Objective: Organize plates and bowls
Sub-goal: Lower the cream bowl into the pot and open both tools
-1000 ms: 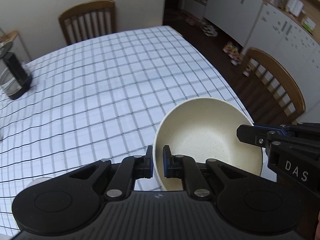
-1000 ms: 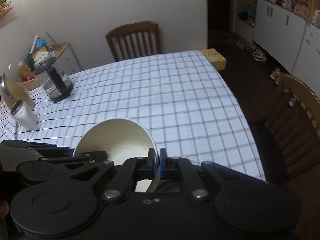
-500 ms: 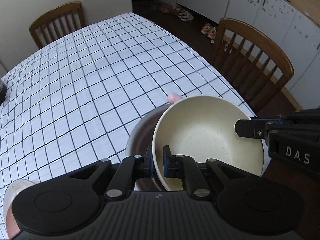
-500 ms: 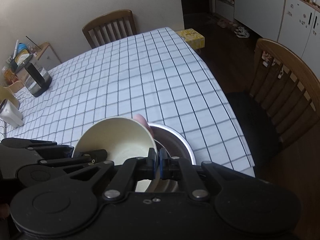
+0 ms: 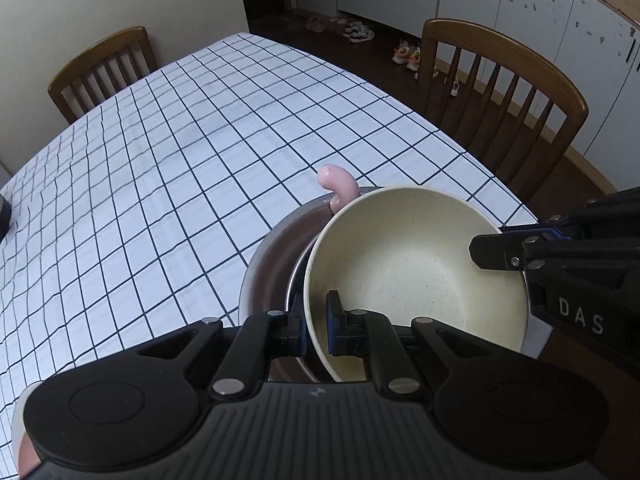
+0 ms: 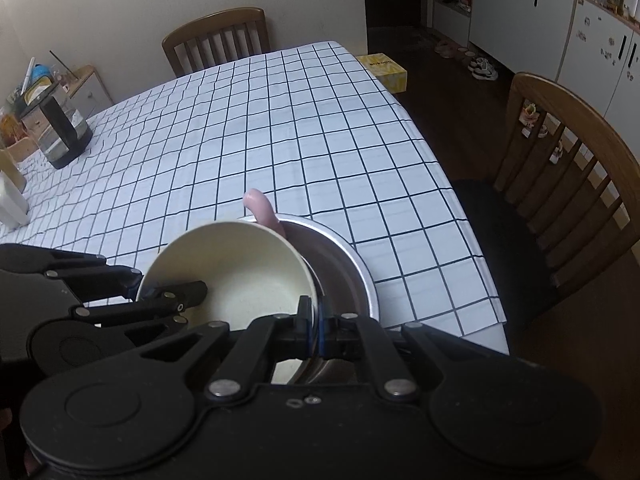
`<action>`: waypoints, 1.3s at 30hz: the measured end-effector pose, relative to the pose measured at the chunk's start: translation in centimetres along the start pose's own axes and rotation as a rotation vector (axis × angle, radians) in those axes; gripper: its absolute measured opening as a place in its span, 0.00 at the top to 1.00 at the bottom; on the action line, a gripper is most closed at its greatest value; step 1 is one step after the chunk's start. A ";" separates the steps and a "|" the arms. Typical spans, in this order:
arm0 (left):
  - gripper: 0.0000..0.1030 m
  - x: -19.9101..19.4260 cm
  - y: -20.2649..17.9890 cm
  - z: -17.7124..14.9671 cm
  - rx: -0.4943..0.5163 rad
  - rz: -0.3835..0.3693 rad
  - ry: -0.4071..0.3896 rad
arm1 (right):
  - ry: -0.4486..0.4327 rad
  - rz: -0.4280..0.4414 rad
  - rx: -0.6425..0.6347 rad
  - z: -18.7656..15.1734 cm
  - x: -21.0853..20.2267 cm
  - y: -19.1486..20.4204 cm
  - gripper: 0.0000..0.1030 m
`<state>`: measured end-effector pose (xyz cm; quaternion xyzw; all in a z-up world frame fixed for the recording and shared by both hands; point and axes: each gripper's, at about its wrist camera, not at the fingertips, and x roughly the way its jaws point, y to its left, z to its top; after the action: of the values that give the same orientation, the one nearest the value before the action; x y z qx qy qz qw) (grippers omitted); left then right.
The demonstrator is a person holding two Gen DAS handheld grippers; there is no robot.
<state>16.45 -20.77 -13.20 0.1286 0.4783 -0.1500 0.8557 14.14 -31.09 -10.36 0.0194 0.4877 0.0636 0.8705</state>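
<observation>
A cream bowl is held tilted over a metal bowl near the table's front right corner. My left gripper is shut on the cream bowl's near rim. My right gripper is shut on its opposite rim, and shows at the right of the left wrist view. In the right wrist view the cream bowl overlaps the metal bowl. A pink curved handle sticks up from the metal bowl's far rim; it also shows in the right wrist view.
The table has a white checked cloth. A glass kettle and a white container stand at the far left. Wooden chairs stand at the far side and the right. A yellow box lies on the floor.
Both grippers have carried the cream bowl to the right and down over the metal bowl, which came into view. The kettle has left the left wrist view.
</observation>
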 end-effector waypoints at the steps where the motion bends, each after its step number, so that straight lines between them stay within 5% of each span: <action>1: 0.92 0.1 0.1 0.0 -0.002 -0.006 0.002 | -0.003 -0.005 -0.007 -0.1 0.0 0.1 0.97; 17: 0.92 0.3 1.2 0.1 -0.047 -0.059 0.022 | -0.010 -0.025 -0.032 -0.3 1.2 0.6 0.96; 39: 0.89 -4.2 2.5 0.1 -0.089 -0.110 -0.044 | -0.032 0.071 0.011 0.3 -2.3 0.2 0.65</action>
<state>15.36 -17.91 -9.32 0.0604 0.4719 -0.1783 0.8613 13.19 -31.23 -8.22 0.0428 0.4729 0.0914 0.8753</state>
